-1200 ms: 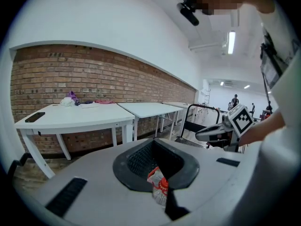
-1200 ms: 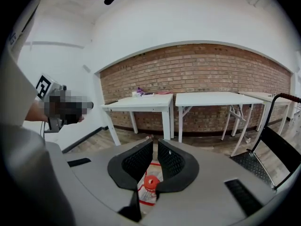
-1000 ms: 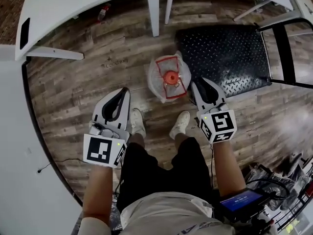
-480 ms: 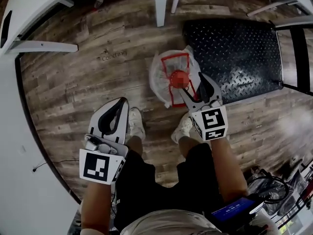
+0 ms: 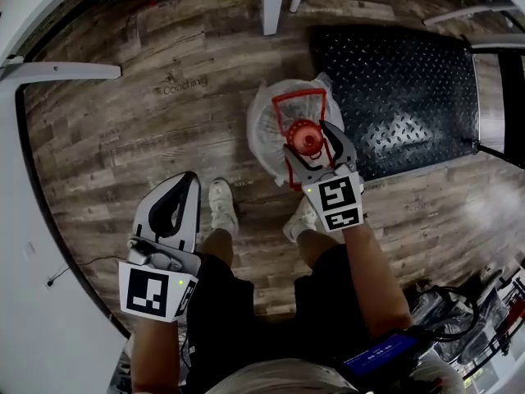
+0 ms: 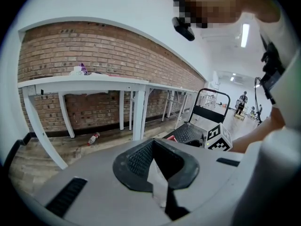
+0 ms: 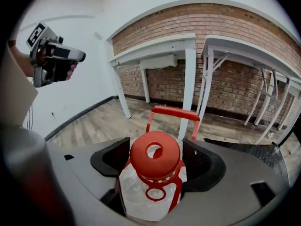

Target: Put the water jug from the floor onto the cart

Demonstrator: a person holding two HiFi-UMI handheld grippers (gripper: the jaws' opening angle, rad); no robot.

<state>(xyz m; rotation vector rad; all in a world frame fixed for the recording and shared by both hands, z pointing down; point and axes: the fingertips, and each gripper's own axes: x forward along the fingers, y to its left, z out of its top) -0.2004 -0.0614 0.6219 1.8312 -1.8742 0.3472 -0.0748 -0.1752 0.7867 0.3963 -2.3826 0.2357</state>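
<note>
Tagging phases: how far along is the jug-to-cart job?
Done: nothing; the water jug stands on the floor beside the cart. In hand: the right gripper, jaws just opened, straddles its red cap, not gripping. Remaining: grip, lift, set on cart. The left gripper is shut, empty.

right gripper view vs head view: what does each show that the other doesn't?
Only the right gripper view: the brick wall. Only the head view: the person's shoes and a blue screen at the waist. Both: the jug on the floor, its cap between the jaws of the right gripper, which have just been opening and do not grip it; the left gripper; the cart deck.
</note>
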